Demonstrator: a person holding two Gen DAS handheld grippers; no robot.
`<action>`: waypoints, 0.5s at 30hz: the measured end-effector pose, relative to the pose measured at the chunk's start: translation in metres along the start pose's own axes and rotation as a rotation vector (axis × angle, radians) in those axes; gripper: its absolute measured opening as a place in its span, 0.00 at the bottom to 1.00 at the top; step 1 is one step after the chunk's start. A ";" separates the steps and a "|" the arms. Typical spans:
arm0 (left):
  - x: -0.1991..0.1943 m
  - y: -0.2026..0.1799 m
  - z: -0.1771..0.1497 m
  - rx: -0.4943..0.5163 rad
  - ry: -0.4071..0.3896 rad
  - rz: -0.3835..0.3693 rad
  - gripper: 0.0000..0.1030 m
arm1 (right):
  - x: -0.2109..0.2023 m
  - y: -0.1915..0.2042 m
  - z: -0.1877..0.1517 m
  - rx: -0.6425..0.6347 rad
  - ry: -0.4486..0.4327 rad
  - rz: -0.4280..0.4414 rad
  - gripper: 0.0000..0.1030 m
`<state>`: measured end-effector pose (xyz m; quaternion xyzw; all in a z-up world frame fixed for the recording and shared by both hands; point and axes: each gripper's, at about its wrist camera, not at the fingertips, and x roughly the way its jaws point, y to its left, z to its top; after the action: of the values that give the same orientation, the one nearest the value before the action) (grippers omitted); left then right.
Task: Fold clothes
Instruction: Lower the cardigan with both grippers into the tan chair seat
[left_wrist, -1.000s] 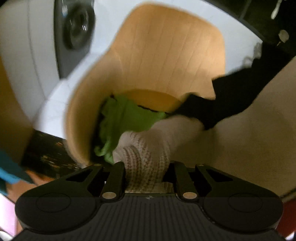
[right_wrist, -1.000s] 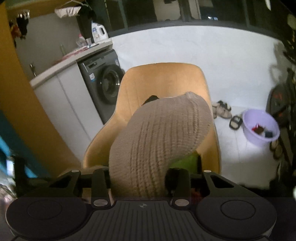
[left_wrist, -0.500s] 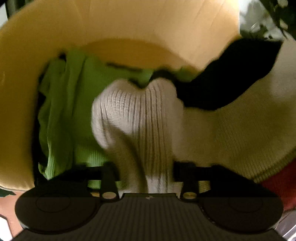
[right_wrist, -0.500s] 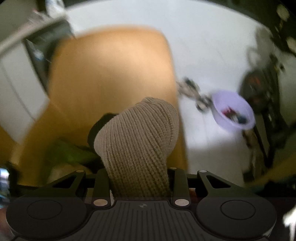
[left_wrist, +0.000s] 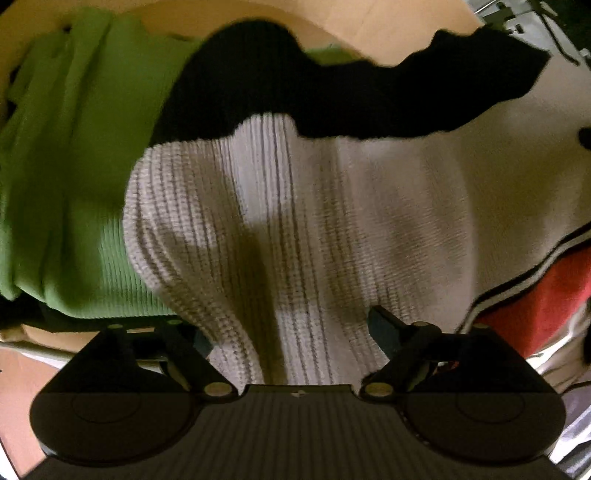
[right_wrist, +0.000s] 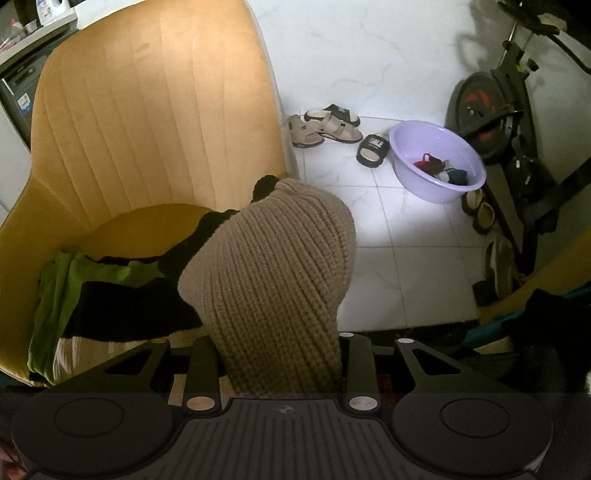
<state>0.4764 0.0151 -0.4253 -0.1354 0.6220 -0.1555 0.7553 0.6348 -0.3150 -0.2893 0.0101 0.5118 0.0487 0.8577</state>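
Note:
A beige ribbed knit sweater with a black band lies on the seat of a mustard-yellow chair, over a green garment. My left gripper is low over the sweater, its jaws spread wide with the knit lying loose between them. My right gripper is shut on a bunched fold of the same sweater and holds it above the seat's right edge. The green garment and the black band show to the left of that fold.
A red garment with striped trim lies at the right of the sweater. On the white tiled floor stand a purple basin of small clothes, sandals and an exercise bike. A washing machine stands behind the chair.
Both grippers have dropped toward the chair seat with the sweater. The left gripper's jaws have spread apart and let go of the knit. The right gripper still holds its fold.

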 end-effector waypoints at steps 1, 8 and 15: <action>0.002 -0.001 -0.001 -0.004 -0.008 0.001 0.84 | -0.001 -0.002 -0.002 -0.001 -0.003 0.001 0.28; -0.002 -0.013 -0.007 -0.020 -0.041 0.018 0.26 | 0.000 -0.006 -0.006 -0.020 0.004 0.004 0.34; -0.001 -0.026 -0.020 0.013 -0.066 0.051 0.38 | 0.017 0.012 -0.019 -0.109 0.047 -0.025 0.59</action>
<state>0.4547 -0.0079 -0.4177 -0.1198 0.5990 -0.1358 0.7800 0.6253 -0.3016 -0.3127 -0.0440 0.5285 0.0661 0.8452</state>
